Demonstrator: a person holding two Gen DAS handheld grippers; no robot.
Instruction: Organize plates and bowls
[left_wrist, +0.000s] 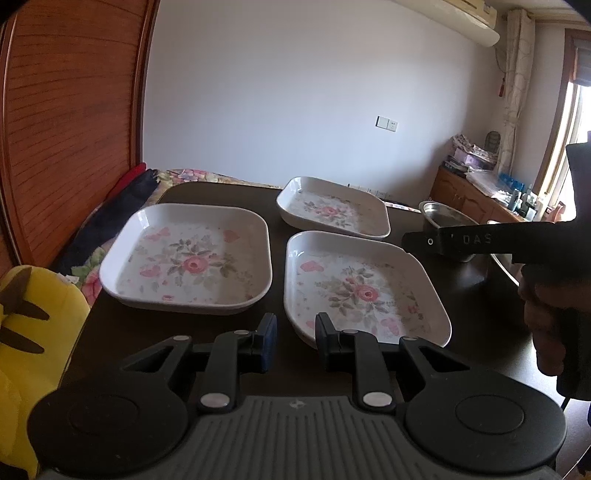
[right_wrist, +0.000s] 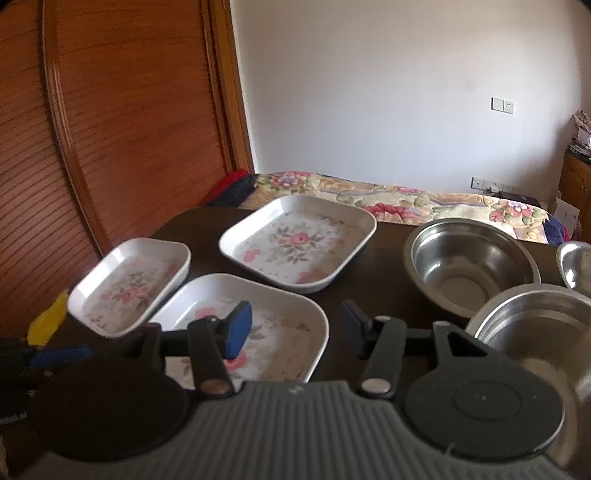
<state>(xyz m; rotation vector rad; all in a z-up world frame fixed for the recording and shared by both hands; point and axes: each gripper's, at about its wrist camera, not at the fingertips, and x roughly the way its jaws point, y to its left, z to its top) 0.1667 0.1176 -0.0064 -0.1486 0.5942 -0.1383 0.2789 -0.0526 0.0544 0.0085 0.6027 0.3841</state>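
Observation:
Three white square plates with a rose print lie on the dark table (left_wrist: 207, 192): a left plate (left_wrist: 186, 258), a near right plate (left_wrist: 364, 291) and a far plate (left_wrist: 332, 206). In the right wrist view they show as the left plate (right_wrist: 129, 286), the near plate (right_wrist: 273, 332) and the far plate (right_wrist: 299, 242). Steel bowls stand to the right: a far bowl (right_wrist: 469, 262) and a near bowl (right_wrist: 543, 332). My left gripper (left_wrist: 295, 330) is open and empty, just in front of the near plate's corner. My right gripper (right_wrist: 295, 325) is open and empty above the near plate's right edge.
A third steel bowl's rim (right_wrist: 576, 266) shows at the far right. A bed with a floral cover (right_wrist: 388, 199) lies behind the table. A wooden wardrobe (left_wrist: 70, 122) stands on the left. A yellow plush toy (left_wrist: 33, 332) sits by the table's left edge.

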